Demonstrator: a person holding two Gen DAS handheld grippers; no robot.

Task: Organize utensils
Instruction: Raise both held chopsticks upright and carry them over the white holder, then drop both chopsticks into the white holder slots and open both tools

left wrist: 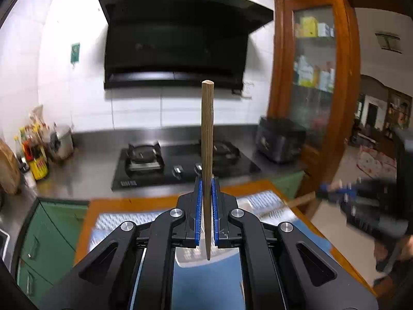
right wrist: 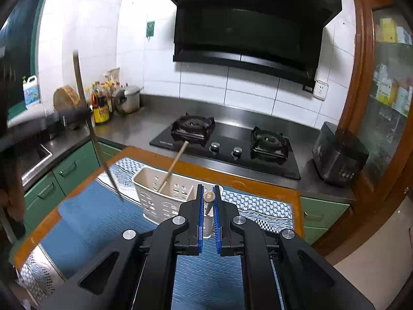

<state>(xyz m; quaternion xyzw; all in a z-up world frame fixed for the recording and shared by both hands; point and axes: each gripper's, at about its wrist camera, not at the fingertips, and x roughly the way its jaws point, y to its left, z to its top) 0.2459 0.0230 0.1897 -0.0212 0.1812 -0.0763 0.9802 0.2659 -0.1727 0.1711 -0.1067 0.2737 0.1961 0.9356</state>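
Observation:
In the left wrist view my left gripper (left wrist: 207, 180) is shut on a wooden chopstick (left wrist: 207, 129), which stands upright between the blue pads with its thick end up. My right gripper (right wrist: 209, 190) is shut on a second chopstick (right wrist: 209, 196), seen end-on at the fingertips. Just beyond it a white slotted utensil basket (right wrist: 152, 199) stands on the blue mat (right wrist: 85, 219), with another chopstick (right wrist: 173, 165) leaning in its left compartment. The left gripper's chopstick (right wrist: 99, 152) appears blurred at the left, tip above the mat. The right gripper (left wrist: 333, 190) shows blurred at the right.
The mat lies on a wooden table (right wrist: 296, 196) in front of a steel counter with a black gas hob (right wrist: 227, 144). A dark cooker (right wrist: 340, 152) stands at the right, with bottles and a pot (right wrist: 103, 103) at the left. Green cabinets (right wrist: 64, 170) sit under the counter.

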